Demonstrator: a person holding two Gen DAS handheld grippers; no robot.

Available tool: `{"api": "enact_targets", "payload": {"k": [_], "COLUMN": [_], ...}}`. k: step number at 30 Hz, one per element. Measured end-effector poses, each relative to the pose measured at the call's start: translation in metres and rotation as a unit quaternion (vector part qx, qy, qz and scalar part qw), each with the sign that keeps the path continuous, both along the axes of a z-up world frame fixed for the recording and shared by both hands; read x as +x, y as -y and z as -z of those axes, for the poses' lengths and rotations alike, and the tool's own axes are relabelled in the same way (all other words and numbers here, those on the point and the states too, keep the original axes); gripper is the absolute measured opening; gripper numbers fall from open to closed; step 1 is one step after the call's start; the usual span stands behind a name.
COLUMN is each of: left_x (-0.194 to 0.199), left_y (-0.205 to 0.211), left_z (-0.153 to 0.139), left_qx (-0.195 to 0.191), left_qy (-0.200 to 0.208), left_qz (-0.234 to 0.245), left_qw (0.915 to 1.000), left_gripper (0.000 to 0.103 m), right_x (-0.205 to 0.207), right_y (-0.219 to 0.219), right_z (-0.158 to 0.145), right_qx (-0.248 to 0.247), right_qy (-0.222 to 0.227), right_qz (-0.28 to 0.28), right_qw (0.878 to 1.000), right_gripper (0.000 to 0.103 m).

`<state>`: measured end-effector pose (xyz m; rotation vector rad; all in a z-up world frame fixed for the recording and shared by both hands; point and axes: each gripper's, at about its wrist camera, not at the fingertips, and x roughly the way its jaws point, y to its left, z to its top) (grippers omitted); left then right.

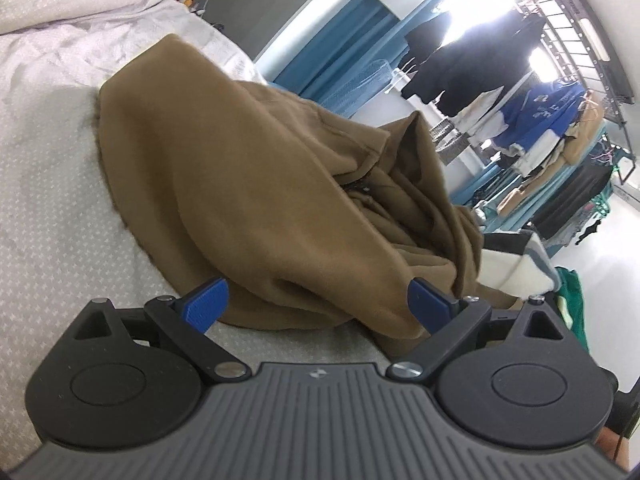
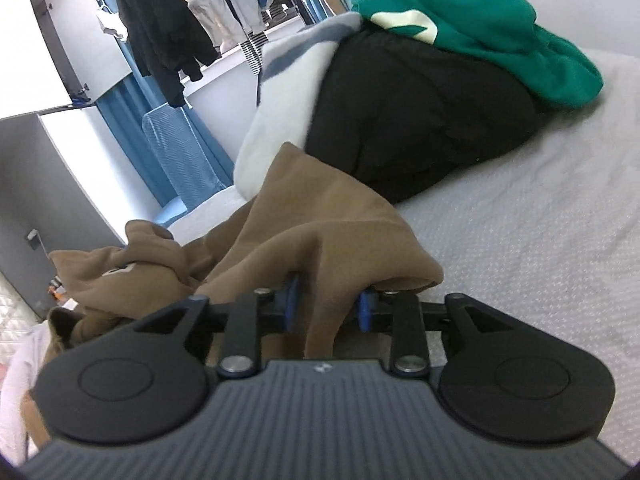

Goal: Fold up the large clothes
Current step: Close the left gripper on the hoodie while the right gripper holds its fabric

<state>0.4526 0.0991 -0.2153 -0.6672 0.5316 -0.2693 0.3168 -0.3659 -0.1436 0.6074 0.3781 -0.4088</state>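
The brown garment [image 1: 248, 184] is lying bunched on the bed [image 1: 60, 208], next to a pile of 3 other clothes. The left gripper [image 1: 316, 300] is standing wide with nothing between its pads, the hem just ahead of it. The right gripper [image 2: 328, 300] is sitting part open with a brown fold [image 2: 320, 264] draping loosely between its fingers; whether the pads are pressing is hard to tell. The risk: that fold is likely slipping free if lifted now, or the cloth is snagging on the black garment [image 2: 416, 120] close behind
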Motion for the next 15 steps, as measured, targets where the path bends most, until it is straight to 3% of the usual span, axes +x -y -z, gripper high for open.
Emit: {"api": "enact_targets", "payload": {"k": [1,3,7,15], "left_x": [-0.001,-0.004,-0.005,0.015], "left_y": [0.001,0.003,0.012,0.054], "left_z": [-0.003,-0.008,-0.012,-0.022], "left_qx": [0.001,-0.001,0.005,-0.024], "left_qy": [0.005,0.012,0.007,-0.056], "left_qz": [0.0,0.003,0.0,-0.04], "left_qw": [1.0,0.9999,1.0,0.9974], "left_gripper": [0.098,0.098,0.098,0.099], "right_x": [-0.003,-0.008,-0.013,-0.018], "right_y": [-0.001,-0.005,-0.011,-0.019], "right_z": [-0.002,-0.005,-0.011,-0.024], "right_qx": [-0.008,-0.025,-0.036,-0.096], "right_qy": [0.003,0.011,0.005,0.004], "right_qz": [0.003,0.015,0.024,0.046], "right_qw": [1.0,1.0,0.999,0.994], "right_gripper": [0.061,0.081,0.081,0.081]}}
